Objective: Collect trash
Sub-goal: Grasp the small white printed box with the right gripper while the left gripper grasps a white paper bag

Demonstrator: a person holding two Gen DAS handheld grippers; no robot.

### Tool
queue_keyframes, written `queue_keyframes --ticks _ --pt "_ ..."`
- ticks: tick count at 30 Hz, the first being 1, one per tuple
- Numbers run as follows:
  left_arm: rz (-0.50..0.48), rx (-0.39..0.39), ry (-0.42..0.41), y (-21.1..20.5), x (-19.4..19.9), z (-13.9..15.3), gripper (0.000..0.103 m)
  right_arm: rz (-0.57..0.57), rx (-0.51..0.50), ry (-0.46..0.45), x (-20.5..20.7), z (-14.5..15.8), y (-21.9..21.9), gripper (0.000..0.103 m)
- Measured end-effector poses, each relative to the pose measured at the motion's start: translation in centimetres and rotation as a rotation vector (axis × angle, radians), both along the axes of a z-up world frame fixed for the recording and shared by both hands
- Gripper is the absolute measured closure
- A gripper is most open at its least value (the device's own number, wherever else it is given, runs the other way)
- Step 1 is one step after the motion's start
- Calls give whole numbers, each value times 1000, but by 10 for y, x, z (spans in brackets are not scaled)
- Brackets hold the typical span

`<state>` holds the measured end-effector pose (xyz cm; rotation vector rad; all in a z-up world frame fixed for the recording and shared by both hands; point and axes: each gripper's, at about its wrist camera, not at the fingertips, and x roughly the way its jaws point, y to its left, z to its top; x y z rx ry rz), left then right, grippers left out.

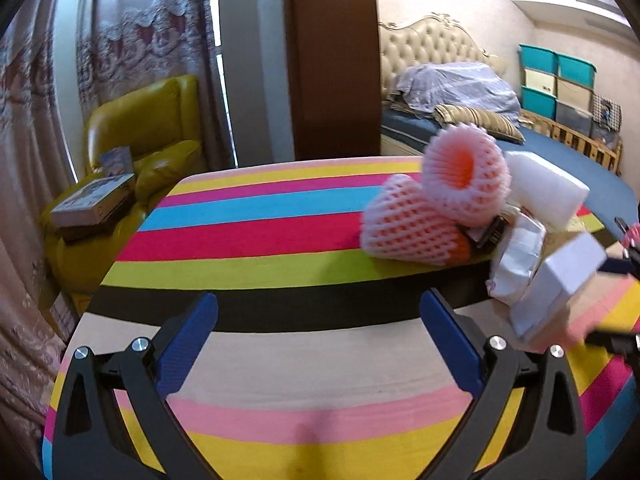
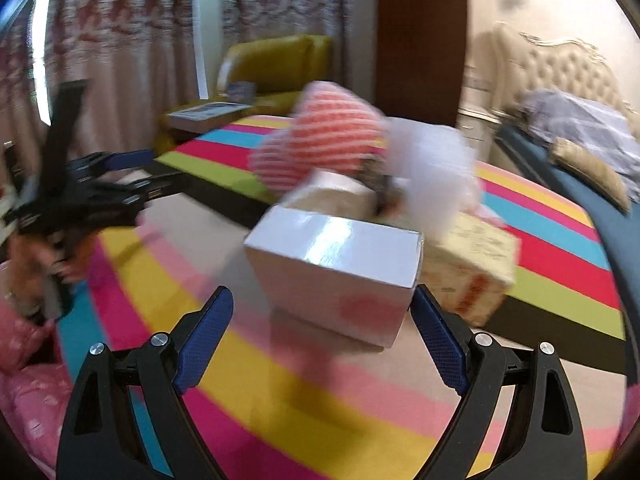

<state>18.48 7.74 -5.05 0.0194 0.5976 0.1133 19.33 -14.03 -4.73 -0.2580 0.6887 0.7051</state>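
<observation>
- The left gripper (image 1: 318, 336), black with blue finger pads (image 1: 188, 344), stood spread wide and empty above the round table with the bright striped cloth (image 1: 256, 224); nothing lay between its fingers.
- The right gripper (image 2: 322, 336) was likewise spread, its right blue pad (image 2: 438, 342) just beside the lower corner of the glossy white cardboard box (image 2: 340, 268), its left pad apart from it; it gripped nothing.
- From the right wrist view the left gripper (image 2: 132, 174) showed blurred at the left, reaching level over the table edge.
- Behind the white box lay the trash heap: two pink foam fruit nets (image 1: 440, 208), a white foam piece (image 1: 548, 188), a crumpled white plastic bag (image 1: 516, 260) and a tan cardboard carton with red print (image 2: 472, 268), all touching one another on the cloth.
- The carton's printing was too blurred to read.
- Beyond the table stood a mustard leather armchair (image 1: 148, 128) holding flat boxes (image 1: 92, 200), whose labels were unreadable.
</observation>
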Motion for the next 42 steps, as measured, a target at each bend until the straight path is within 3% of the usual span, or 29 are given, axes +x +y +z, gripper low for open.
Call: queue_keyframes --ticks 4,6,8,10,14,20,21,23,26,29,38,42 --pt "13 -10 -9 9 -8 5 5 76 11 2 -22 4 14 34" --pt "10 -8 -9 10 -11 5 5 61 -3 -22 -30 7 15 39" --pt "2 -9 -6 9 -13 5 5 -3 -61 -71 -30 9 16 39" --pt "-9 -10 -3 6 -14 4 5 -19 -67 -65 -25 10 13 39" --pt "-24 -5 2 -2 -18 0 5 -6 -46 -30 -11 9 17 33" --pt "-30 6 8 -4 -19 1 5 39 -79 1 7 -3 39 33" --pt "-28 8 10 -3 -20 1 5 40 -79 6 7 -5 40 35" --pt "-25 6 12 -2 -20 2 5 38 -77 1 4 -7 40 58" --pt "-39 0 18 -7 -19 3 5 29 -59 -28 -11 -3 31 63" --pt "-79 1 24 -22 -15 3 5 -32 -39 -72 -29 4 13 69" --pt "-257 -36 76 -93 23 -1 7 -303 27 -137 -53 11 -63 70" --pt "-300 -48 113 -122 47 -8 11 -366 78 -128 -56 9 -90 70"
